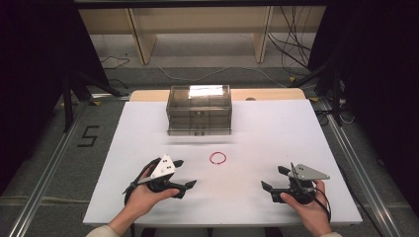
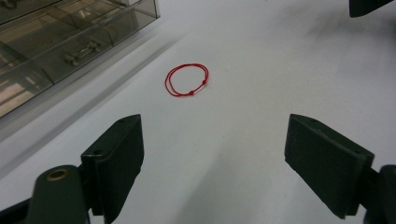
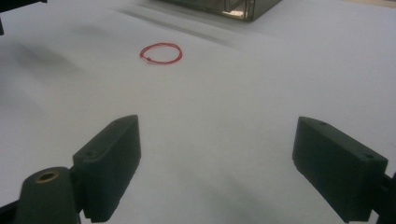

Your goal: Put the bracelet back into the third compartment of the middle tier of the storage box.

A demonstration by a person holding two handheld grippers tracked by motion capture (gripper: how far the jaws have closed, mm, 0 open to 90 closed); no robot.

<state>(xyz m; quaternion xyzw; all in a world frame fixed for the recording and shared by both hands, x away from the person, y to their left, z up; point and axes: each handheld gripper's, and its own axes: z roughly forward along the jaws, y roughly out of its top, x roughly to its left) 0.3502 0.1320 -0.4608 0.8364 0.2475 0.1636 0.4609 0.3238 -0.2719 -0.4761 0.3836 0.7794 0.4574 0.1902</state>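
Mid-table, red string loop (image 1: 217, 157) — bare white table (image 1: 276, 128) around, both hand-held grippers wide, empty.

The white table (image 1: 276, 148) is lit evenly from overhead, while the surroundings are left pretty dark. A hot patch of glare is seen on the clear drawer box (image 1: 199, 109) lid. Soft shadows are cast on the tabletop in both gripper views (grainy, a bit soft), and the near jaws are blurred.
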